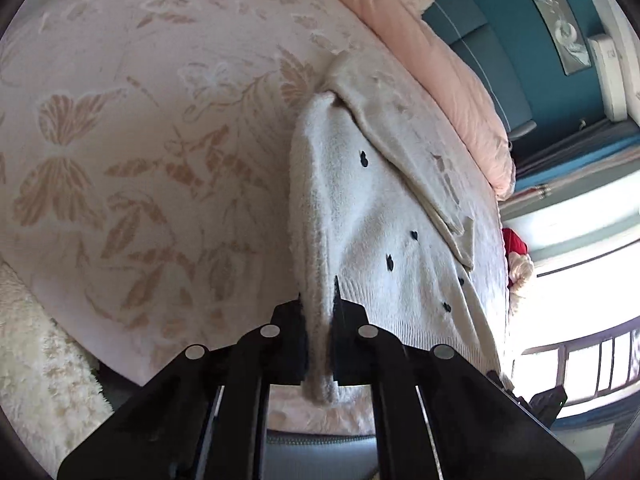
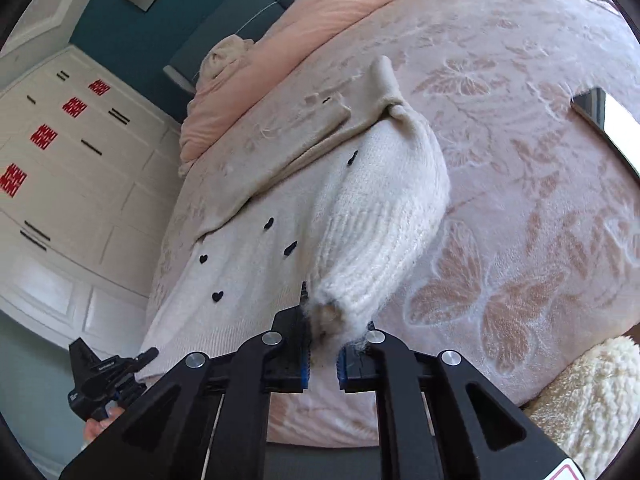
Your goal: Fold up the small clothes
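A small cream knit sweater (image 1: 384, 216) with black heart dots lies on a pink bedspread (image 1: 140, 128). My left gripper (image 1: 318, 316) is shut on the sweater's lifted left edge near the hem. In the right wrist view the sweater (image 2: 248, 248) lies flat with one sleeve (image 2: 384, 216) folded over toward me. My right gripper (image 2: 324, 340) is shut on that sleeve's ribbed cuff and holds it above the sweater's body. A beige garment (image 2: 316, 128) lies across the sweater's upper part. The left gripper (image 2: 108, 376) shows at the lower left of that view.
A pink duvet (image 2: 304, 12) is bunched at the head of the bed. A phone (image 2: 608, 128) lies on the bedspread at the right. A fluffy cream throw (image 2: 588, 400) sits at the bed's near corner. White wardrobes (image 2: 68, 168) stand beside the bed.
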A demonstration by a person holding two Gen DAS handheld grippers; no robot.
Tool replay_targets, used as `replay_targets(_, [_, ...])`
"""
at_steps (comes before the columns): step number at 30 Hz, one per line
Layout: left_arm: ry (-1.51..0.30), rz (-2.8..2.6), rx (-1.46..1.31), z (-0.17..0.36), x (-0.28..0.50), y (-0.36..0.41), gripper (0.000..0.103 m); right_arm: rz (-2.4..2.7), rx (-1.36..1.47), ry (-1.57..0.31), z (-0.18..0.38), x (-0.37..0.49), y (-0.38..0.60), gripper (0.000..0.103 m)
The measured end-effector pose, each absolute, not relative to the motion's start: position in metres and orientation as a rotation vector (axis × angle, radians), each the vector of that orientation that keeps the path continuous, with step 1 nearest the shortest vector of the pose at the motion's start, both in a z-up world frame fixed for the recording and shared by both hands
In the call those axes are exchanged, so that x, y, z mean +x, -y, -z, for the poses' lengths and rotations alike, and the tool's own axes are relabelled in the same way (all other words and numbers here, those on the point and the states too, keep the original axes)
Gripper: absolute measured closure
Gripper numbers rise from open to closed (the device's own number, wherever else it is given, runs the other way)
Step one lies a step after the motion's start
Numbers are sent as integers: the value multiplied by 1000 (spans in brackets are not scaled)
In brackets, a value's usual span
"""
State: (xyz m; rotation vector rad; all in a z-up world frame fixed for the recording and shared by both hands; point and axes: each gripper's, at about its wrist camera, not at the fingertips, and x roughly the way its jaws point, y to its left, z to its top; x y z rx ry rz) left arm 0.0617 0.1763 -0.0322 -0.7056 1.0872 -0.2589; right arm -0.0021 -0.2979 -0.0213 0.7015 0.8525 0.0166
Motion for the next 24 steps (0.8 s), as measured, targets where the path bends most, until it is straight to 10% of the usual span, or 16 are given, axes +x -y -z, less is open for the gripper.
replay_targets(16, [-1362,292,-591,-8,-162,-223,97,-279,349,-1400,15,-212,244,94])
replay_targets(24, [-1042,326,-471,-79,-16,-197,96,-200,495,-951,-62,-99,321,94])
